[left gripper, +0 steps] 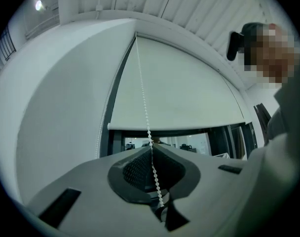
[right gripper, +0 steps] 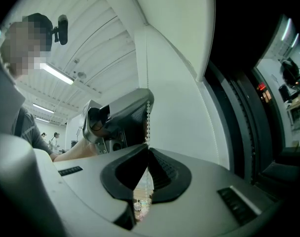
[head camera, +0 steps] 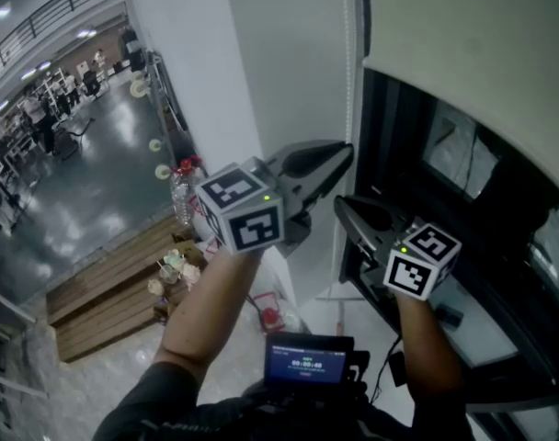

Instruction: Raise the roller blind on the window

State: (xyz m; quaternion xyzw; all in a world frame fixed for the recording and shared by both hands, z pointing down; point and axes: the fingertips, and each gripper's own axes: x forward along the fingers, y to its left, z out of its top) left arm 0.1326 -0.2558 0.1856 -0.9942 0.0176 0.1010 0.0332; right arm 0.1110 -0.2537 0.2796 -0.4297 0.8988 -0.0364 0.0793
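Observation:
The pale roller blind (left gripper: 179, 88) hangs part-way down the window, its bottom bar (left gripper: 174, 126) above dark glass; in the head view the blind (head camera: 463, 26) fills the upper right. A white bead chain (left gripper: 143, 93) drops along the blind's left side. My left gripper (left gripper: 151, 147) is shut on the chain, which runs on between its pads. In the head view the left gripper (head camera: 342, 157) sits just above the right gripper (head camera: 342, 206) by the window frame. The right gripper (right gripper: 148, 148) is shut on the same bead chain (right gripper: 148, 125) lower down, directly under the left gripper (right gripper: 120, 115).
A white pillar (head camera: 206, 62) stands left of the window. Below the grippers are the window sill (head camera: 482, 333) and dark frame. Far below lie a wooden pallet (head camera: 114, 288), a plastic bottle (head camera: 180, 198) and small items. A screen device (head camera: 307, 361) sits at the person's chest.

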